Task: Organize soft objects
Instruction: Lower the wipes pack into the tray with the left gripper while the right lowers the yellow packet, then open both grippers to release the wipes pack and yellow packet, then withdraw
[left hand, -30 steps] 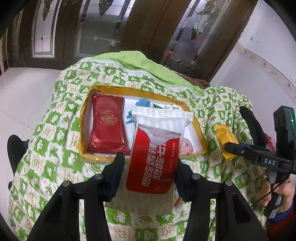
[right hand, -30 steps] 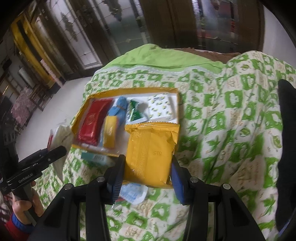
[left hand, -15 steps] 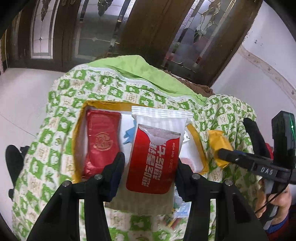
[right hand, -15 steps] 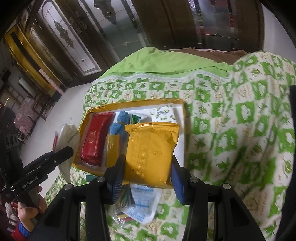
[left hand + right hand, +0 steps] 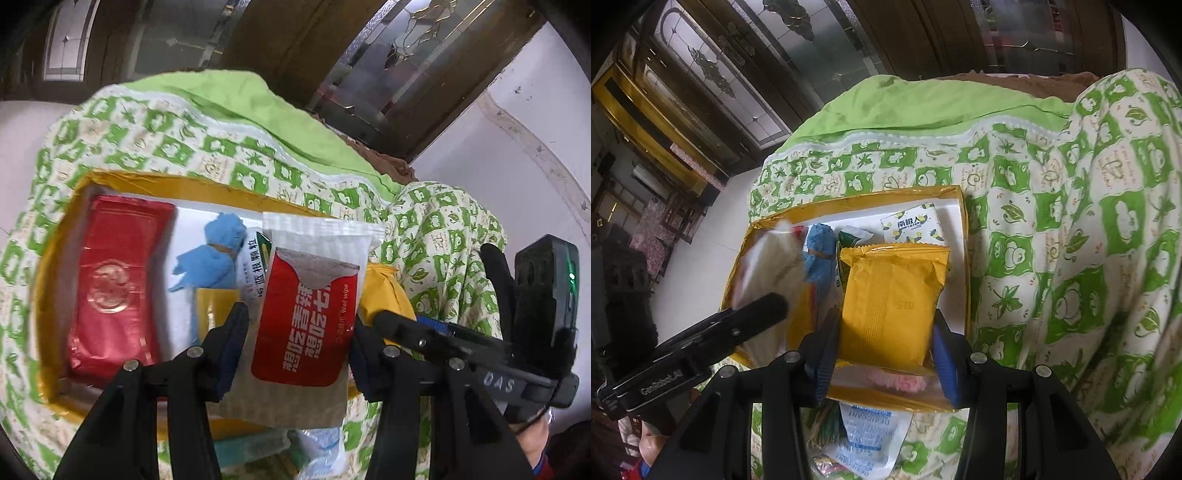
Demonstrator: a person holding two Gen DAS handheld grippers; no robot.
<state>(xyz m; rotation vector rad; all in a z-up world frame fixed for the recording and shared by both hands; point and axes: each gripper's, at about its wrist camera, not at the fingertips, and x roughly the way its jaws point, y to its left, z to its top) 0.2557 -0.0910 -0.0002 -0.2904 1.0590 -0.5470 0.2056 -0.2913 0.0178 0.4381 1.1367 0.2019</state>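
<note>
Green-and-white patterned bedding [image 5: 1052, 229] covers the work surface, dark glazed doors behind it, and on it sits the shallow yellow-rimmed box [image 5: 964, 258] I am filling. My left gripper [image 5: 295, 347] is clamped on a red-and-white wet-wipe pack [image 5: 310, 310], which hangs over the middle of the box; my right gripper [image 5: 882, 350] pinches a yellow packet [image 5: 890, 299] by its sides above the box's right half. Neither pack looks set down yet.

Already lying inside: a red foil pouch [image 5: 110, 288] along the left side, a blue bundle [image 5: 218, 254], a small yellow piece [image 5: 214, 306], a green-and-white sachet [image 5: 853, 240] and a white pack with lemon print [image 5: 914, 223] at the far edge.

I judge the job well advanced but unfinished. On the bedding just short of the box lie a desiccant sachet [image 5: 864, 439] and a few small wrappers I cannot identify; these would follow once both held packs are released.
</note>
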